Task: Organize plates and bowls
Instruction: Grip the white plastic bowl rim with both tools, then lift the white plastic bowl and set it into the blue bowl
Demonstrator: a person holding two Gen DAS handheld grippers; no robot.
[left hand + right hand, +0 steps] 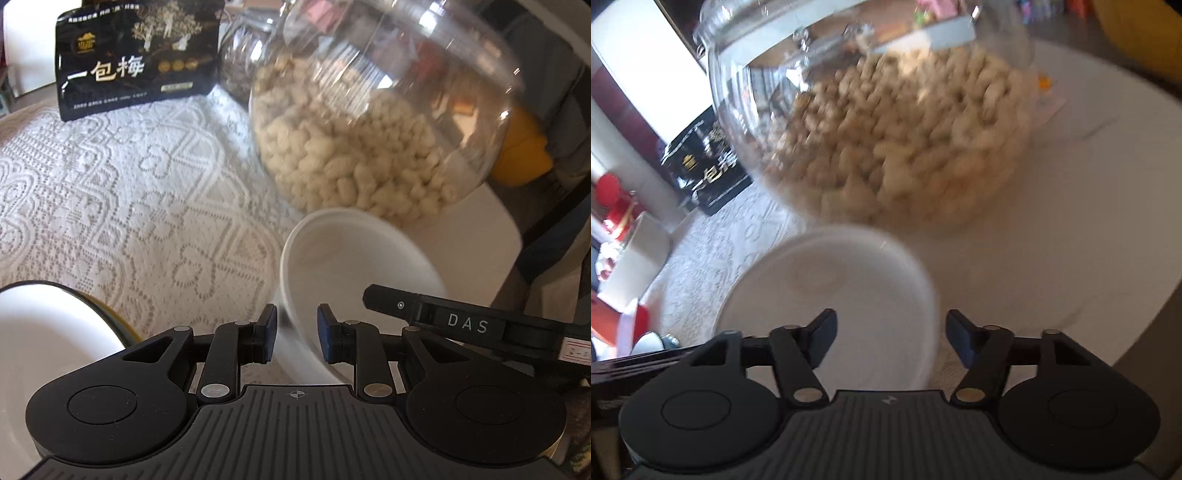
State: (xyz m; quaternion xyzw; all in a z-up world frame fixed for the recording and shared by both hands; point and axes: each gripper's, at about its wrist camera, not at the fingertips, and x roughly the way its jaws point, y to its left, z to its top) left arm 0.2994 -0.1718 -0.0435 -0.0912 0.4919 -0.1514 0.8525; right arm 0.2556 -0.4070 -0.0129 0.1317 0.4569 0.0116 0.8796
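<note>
A small white bowl (354,258) sits on the table in front of the big glass jar. My left gripper (295,332) straddles its near-left rim with the jaws partly apart, not clamped. My right gripper (891,338) is open over the same white bowl (831,288), its right rim between the fingers; its black finger (443,317) reaches over the bowl in the left wrist view. A second white bowl with a dark rim (48,332) sits at lower left.
A large glass jar of pale nuts (369,129) stands just behind the bowl, also in the right wrist view (886,129). A black snack bag (136,59) stands at the back left on the lace tablecloth (110,184). The round table's edge (1137,332) curves at right.
</note>
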